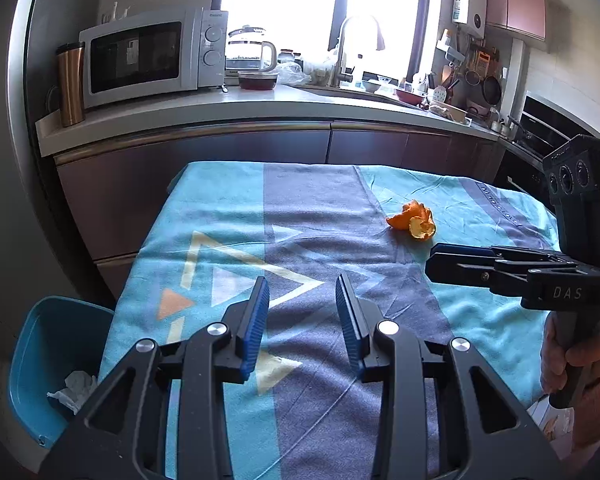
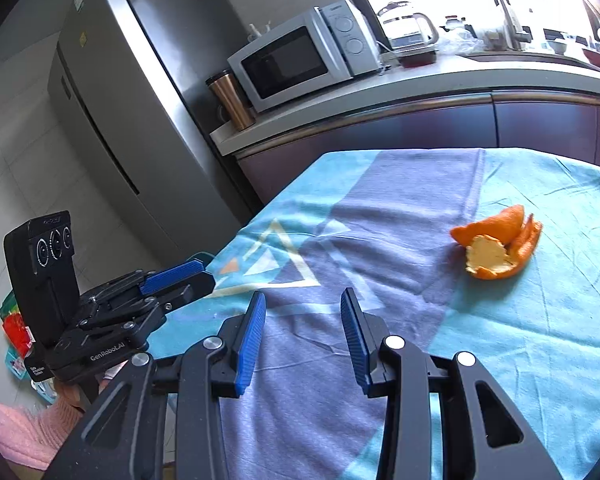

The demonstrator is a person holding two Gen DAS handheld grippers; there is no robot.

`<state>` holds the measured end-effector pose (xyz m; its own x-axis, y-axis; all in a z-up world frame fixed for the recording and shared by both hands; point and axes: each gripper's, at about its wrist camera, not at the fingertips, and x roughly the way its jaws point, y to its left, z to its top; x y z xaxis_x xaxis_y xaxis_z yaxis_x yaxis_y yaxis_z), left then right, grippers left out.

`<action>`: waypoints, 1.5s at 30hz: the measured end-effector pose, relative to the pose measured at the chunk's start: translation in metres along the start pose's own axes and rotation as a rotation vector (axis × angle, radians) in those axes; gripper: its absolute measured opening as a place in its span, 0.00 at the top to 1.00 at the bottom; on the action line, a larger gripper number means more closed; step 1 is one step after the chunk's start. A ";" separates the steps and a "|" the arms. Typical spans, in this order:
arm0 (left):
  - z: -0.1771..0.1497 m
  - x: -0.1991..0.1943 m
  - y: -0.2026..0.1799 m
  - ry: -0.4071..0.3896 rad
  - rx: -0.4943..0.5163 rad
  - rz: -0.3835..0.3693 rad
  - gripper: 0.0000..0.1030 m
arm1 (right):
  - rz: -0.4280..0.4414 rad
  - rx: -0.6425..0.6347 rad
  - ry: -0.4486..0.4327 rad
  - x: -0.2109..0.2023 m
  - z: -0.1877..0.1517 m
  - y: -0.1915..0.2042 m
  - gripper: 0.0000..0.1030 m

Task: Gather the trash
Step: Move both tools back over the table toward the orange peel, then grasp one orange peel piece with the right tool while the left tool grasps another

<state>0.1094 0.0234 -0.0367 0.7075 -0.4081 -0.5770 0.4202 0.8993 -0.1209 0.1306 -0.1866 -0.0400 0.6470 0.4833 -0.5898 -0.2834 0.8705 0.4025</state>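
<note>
We see one orange peel [image 1: 413, 222] far right on the tabletop [image 1: 324, 216], one blue bin [image 1: 46, 360] holding one crumpled tissue [image 1: 74, 390] near left, our left hand-held gripper [image 1: 303, 320] spread and empty, right hand-held gripper [image 2: 303, 338] likewise

The orange peel [image 2: 498, 246] lies alone on the blue cloth [image 1: 228, 216], with bare cloth all around it. The right gripper [image 1: 440, 260] hangs near the peel, not touching. Both grippers' jaws stand apart with nothing between.

Home kitchen, white microwave [image 1: 152, 56] upper left on the counter [image 1: 204, 110], glass kettle [image 1: 250, 50] beside it, tap [image 1: 346, 48] before a bright window at top centre, steel fridge [image 2: 140, 92] at left, hanging utensils [image 1: 476, 76] upper right
</note>
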 end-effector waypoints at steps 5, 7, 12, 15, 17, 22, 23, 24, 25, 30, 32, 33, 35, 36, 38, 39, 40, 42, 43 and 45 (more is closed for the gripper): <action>0.006 0.010 -0.007 0.015 0.026 -0.005 0.66 | -0.037 0.031 -0.009 -0.006 -0.001 -0.019 0.63; 0.009 0.018 -0.012 0.024 0.042 -0.009 0.66 | -0.063 0.045 -0.013 -0.008 0.000 -0.028 0.63; 0.020 0.042 -0.029 0.049 0.089 -0.035 0.66 | -0.126 0.108 -0.021 -0.012 0.001 -0.058 0.63; 0.028 0.057 -0.041 0.060 0.117 -0.058 0.66 | -0.156 0.150 -0.025 -0.014 0.003 -0.077 0.63; 0.033 0.067 -0.050 0.069 0.136 -0.071 0.66 | -0.177 0.174 -0.029 -0.014 0.005 -0.089 0.63; 0.044 0.093 -0.068 0.094 0.168 -0.089 0.66 | -0.201 0.220 -0.030 -0.007 0.011 -0.111 0.63; 0.046 0.097 -0.070 0.099 0.172 -0.092 0.66 | -0.204 0.229 -0.030 -0.005 0.013 -0.115 0.63; 0.048 0.101 -0.073 0.102 0.174 -0.092 0.66 | -0.208 0.235 -0.029 -0.003 0.015 -0.118 0.63; 0.049 0.106 -0.076 0.105 0.178 -0.094 0.66 | -0.207 0.241 -0.025 -0.001 0.017 -0.121 0.63; 0.056 0.122 -0.084 0.114 0.187 -0.095 0.66 | -0.224 0.253 -0.007 0.011 0.021 -0.127 0.63; 0.058 0.128 -0.086 0.121 0.186 -0.097 0.66 | -0.226 0.258 0.010 0.016 0.021 -0.129 0.62; 0.059 0.130 -0.086 0.125 0.185 -0.098 0.66 | -0.227 0.253 0.016 0.018 0.020 -0.129 0.62; 0.060 0.136 -0.086 0.134 0.185 -0.100 0.66 | -0.227 0.252 0.015 0.017 0.019 -0.128 0.64; 0.060 0.139 -0.087 0.139 0.187 -0.100 0.66 | -0.228 0.255 0.016 0.016 0.019 -0.130 0.69; 0.061 0.144 -0.087 0.146 0.189 -0.100 0.66 | -0.216 0.281 0.013 0.014 0.017 -0.137 0.78; 0.061 0.147 -0.088 0.149 0.188 -0.103 0.66 | -0.208 0.293 0.011 0.012 0.015 -0.139 0.82; 0.062 0.149 -0.089 0.152 0.189 -0.105 0.66 | -0.204 0.299 0.007 0.010 0.014 -0.142 0.86; 0.062 0.154 -0.091 0.156 0.191 -0.110 0.66 | -0.195 0.308 -0.003 0.005 0.013 -0.144 0.87; 0.062 0.156 -0.092 0.159 0.192 -0.113 0.66 | -0.192 0.308 -0.008 0.003 0.012 -0.145 0.88; 0.062 0.158 -0.096 0.161 0.200 -0.127 0.67 | -0.188 0.308 -0.014 -0.003 0.010 -0.145 0.88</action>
<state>0.2162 -0.1376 -0.0657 0.5491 -0.4712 -0.6903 0.6147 0.7873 -0.0483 0.1769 -0.3156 -0.0896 0.6778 0.3141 -0.6648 0.0668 0.8741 0.4811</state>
